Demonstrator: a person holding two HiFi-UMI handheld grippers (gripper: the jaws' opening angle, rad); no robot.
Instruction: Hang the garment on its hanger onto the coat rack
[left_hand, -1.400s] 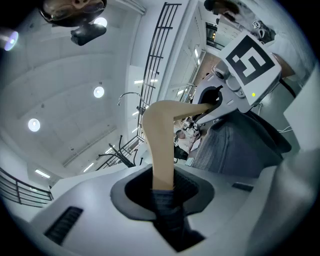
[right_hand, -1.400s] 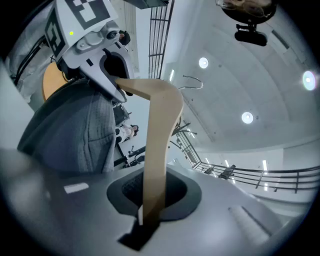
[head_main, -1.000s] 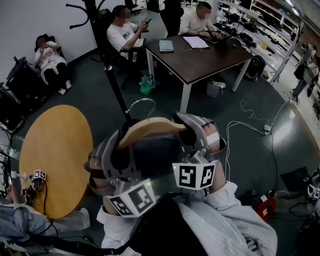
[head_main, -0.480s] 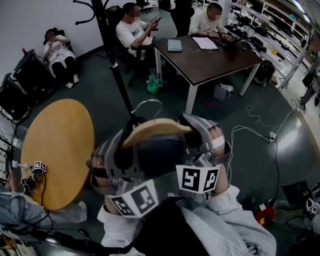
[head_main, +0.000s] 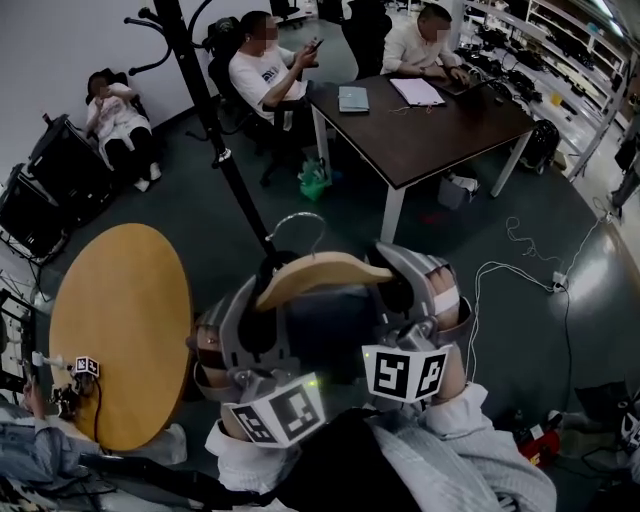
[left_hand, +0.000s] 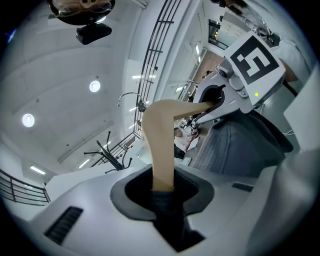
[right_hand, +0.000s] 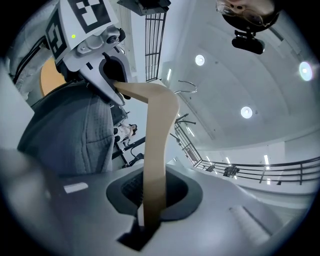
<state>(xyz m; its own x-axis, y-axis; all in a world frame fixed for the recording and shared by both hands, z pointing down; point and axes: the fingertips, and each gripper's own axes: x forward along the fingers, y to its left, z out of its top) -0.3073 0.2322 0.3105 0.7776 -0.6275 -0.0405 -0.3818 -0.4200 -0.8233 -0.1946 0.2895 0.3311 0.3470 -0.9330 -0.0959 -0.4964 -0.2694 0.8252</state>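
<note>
Hanger (head_main: 320, 272) ends sit in upturned left gripper (left_hand: 162, 187) and opening right gripper (right_hand: 152, 197).

Dark floor (head_main: 180, 215), white cable (head_main: 522, 268) on it, round wooden table (head_main: 115, 320), dark rectangular table (head_main: 445, 135) bearing papers (head_main: 420, 91)

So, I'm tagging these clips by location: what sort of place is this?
Probably an office-like lab or workshop: people work at a dark brown rectangular table with white legs, long shelves crowded with equipment line the far side, and white cables trail across the dark green floor.

hanger (head_main: 320, 272) before coat rack (head_main: 222, 155), round table (head_main: 120, 330) left, desk (head_main: 430, 125) behind at right
</note>
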